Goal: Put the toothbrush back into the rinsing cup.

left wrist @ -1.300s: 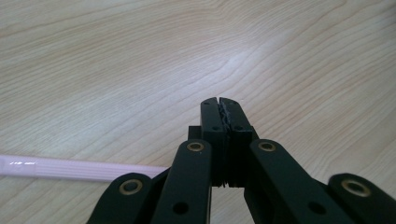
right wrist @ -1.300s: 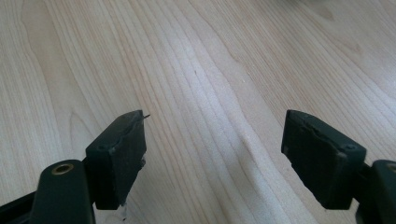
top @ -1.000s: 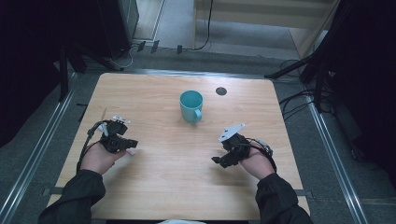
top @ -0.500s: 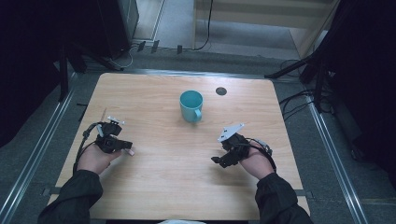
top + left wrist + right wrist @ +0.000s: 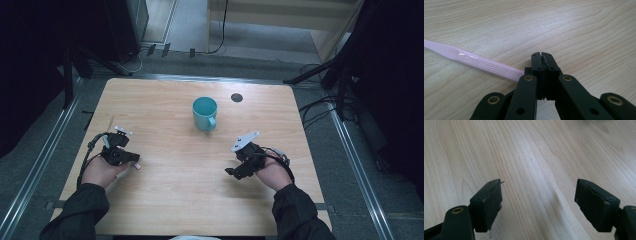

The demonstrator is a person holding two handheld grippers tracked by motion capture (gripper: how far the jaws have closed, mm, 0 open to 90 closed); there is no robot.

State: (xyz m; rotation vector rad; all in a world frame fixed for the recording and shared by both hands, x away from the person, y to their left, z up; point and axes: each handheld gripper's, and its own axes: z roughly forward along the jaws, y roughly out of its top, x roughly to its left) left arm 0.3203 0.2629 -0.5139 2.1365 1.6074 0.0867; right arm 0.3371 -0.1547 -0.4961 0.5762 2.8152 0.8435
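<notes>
— Pale wooden tabletop [image 5: 165, 200], dark floor all round it, cables trailing off at the edges. Starting at the left, what is that person's left gripper [image 5: 131, 161] doing?

— It is lying low over the wood near the left edge, and its jaws are pressing together on the end of a thin pink plastic toothbrush handle [image 5: 474, 62]. In the left gripper view the left gripper [image 5: 541, 57] is pinching the ribbed end, with the rest of the handle running away to the left just above the grain.

— So the pick-up is happening?

— I am judging the grasp as made. Whether the handle is already clear of the table, I cannot tell. Carrying it anywhere is all still to do.

— And moving right?

— A teal ceramic mug [image 5: 205, 112] is standing upright in the middle, toward the far side, well apart from both hands; it looks a likely place for the brush. Beyond it a small dark round mark [image 5: 236, 97] is sitting on the wood.

— The other hand?

— The right gripper [image 5: 231, 172] is hovering near the right side, its jaws standing wide apart around nothing but bare wood, as the right gripper view is showing.
</notes>
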